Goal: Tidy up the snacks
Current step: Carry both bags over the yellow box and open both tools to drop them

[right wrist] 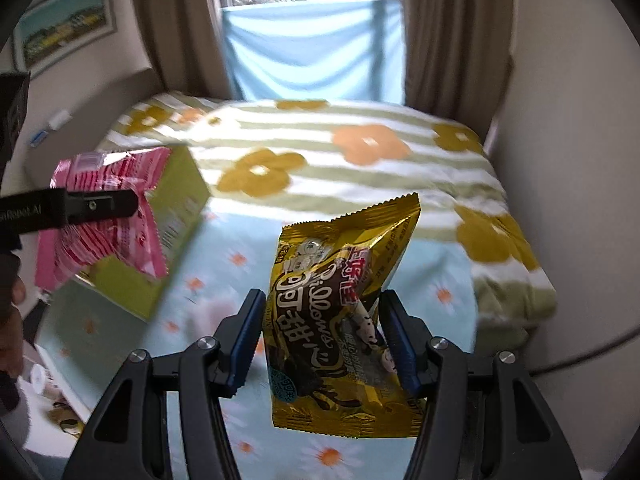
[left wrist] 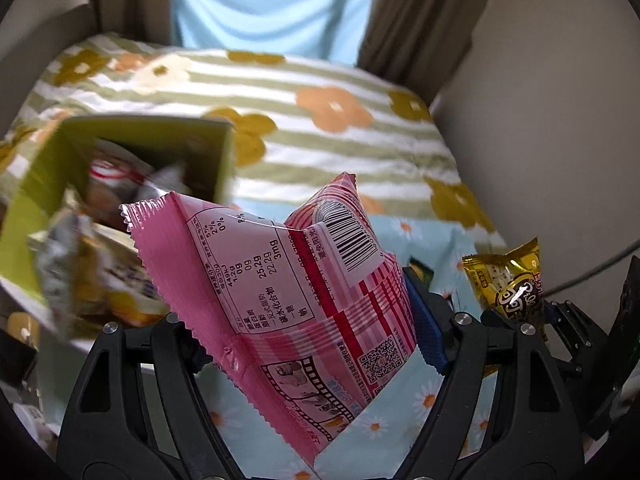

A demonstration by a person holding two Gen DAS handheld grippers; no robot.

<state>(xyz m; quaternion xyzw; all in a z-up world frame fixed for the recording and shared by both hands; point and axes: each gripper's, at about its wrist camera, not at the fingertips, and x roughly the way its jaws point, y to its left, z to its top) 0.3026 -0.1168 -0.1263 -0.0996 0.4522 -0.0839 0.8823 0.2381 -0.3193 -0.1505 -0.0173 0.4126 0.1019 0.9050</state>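
Note:
My left gripper (left wrist: 308,332) is shut on a pink striped snack packet (left wrist: 280,280) and holds it in the air just right of an open yellow-green box (left wrist: 224,152) that holds several snack packets. My right gripper (right wrist: 320,340) is shut on a gold snack packet (right wrist: 340,320) and holds it upright above the blue daisy cloth (right wrist: 224,280). In the right wrist view the left gripper (right wrist: 100,204) with the pink packet (right wrist: 108,236) sits in front of the green box (right wrist: 180,200). The gold packet (left wrist: 508,280) also shows at the right of the left wrist view.
A striped blanket with orange and mustard flowers (right wrist: 360,148) covers the bed behind the cloth. Brown curtains (right wrist: 452,32) and a blue cloth (right wrist: 312,52) hang at the window. A wall (right wrist: 560,120) stands at the right. Small items lie at the lower left (right wrist: 44,384).

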